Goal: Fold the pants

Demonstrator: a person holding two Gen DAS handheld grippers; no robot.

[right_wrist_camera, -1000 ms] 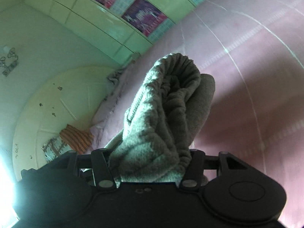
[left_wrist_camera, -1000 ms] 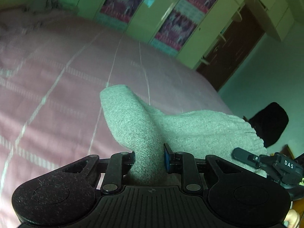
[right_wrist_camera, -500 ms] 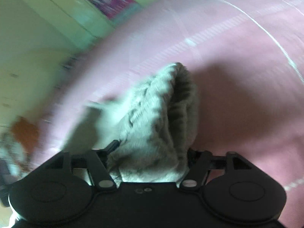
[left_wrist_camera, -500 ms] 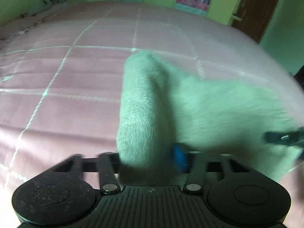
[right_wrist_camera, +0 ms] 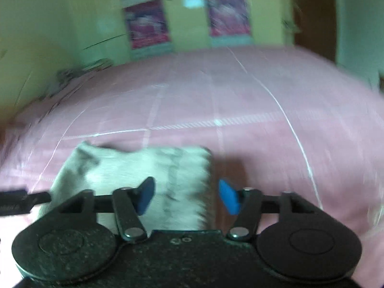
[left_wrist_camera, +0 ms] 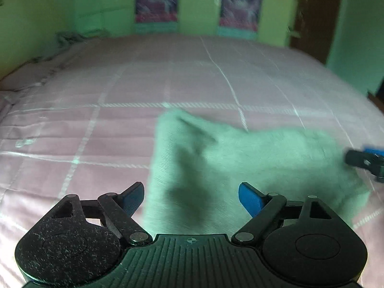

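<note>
The grey knit pants (left_wrist_camera: 252,165) lie folded in a compact bundle on the pink bed; they also show in the right wrist view (right_wrist_camera: 148,168). My left gripper (left_wrist_camera: 192,196) is open, its blue-padded fingers spread just above the bundle's near left edge. My right gripper (right_wrist_camera: 187,195) is open over the bundle's right end, and its tip shows at the right edge of the left wrist view (left_wrist_camera: 367,160). Neither gripper holds the cloth. Both views are blurred by motion.
The pink bedspread with white grid lines (left_wrist_camera: 120,120) stretches far ahead and to both sides. A crumpled cloth (left_wrist_camera: 72,38) lies at the bed's far left. Green cupboards with posters (left_wrist_camera: 156,2) and a dark door (left_wrist_camera: 314,12) stand behind the bed.
Both grippers lowered the pants onto the bed and opened, letting the cloth go. The bundle now lies flat where it hung from the shut fingers before.
</note>
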